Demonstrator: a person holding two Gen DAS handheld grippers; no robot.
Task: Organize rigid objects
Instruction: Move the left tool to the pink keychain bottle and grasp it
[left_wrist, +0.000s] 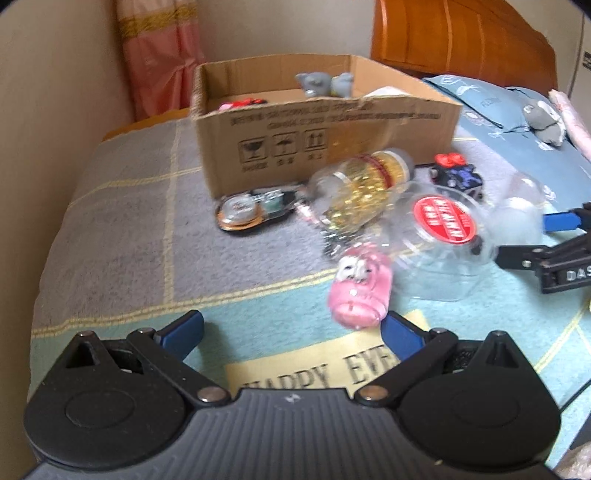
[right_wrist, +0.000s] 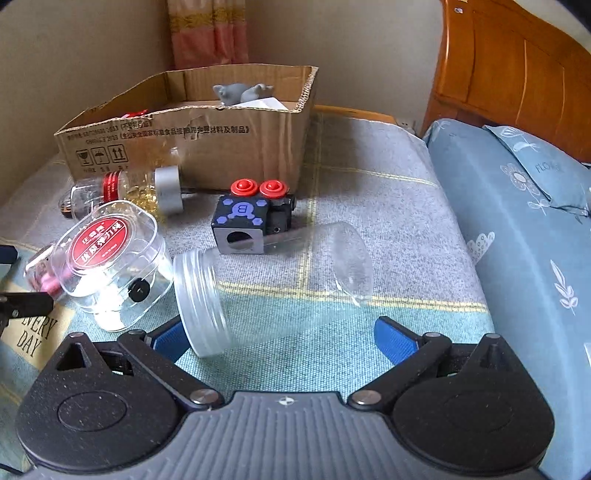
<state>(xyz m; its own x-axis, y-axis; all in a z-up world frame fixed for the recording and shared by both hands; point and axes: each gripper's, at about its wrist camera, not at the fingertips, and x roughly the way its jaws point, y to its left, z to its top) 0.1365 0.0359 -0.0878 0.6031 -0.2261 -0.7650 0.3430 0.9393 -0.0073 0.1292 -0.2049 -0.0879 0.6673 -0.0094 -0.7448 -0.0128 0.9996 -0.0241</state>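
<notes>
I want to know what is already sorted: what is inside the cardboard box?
Inside the cardboard box I see a grey toy, something red and a white piece. The front wall hides the box floor.

Brown box (right_wrist: 221, 147), pink toy (left_wrist: 360, 295) — grey-teal checked blanket (right_wrist: 369, 206) (yellow lines).

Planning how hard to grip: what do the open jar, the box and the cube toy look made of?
Jar: clear, glossy plastic by the look, perhaps glass; the blanket shows through it, and its threaded neck is frosted.
Box: matte brown corrugated cardboard; fluting shows along a torn rim.
Cube toy: hard plastic, apparently; black body, shiny red buttons.
</notes>
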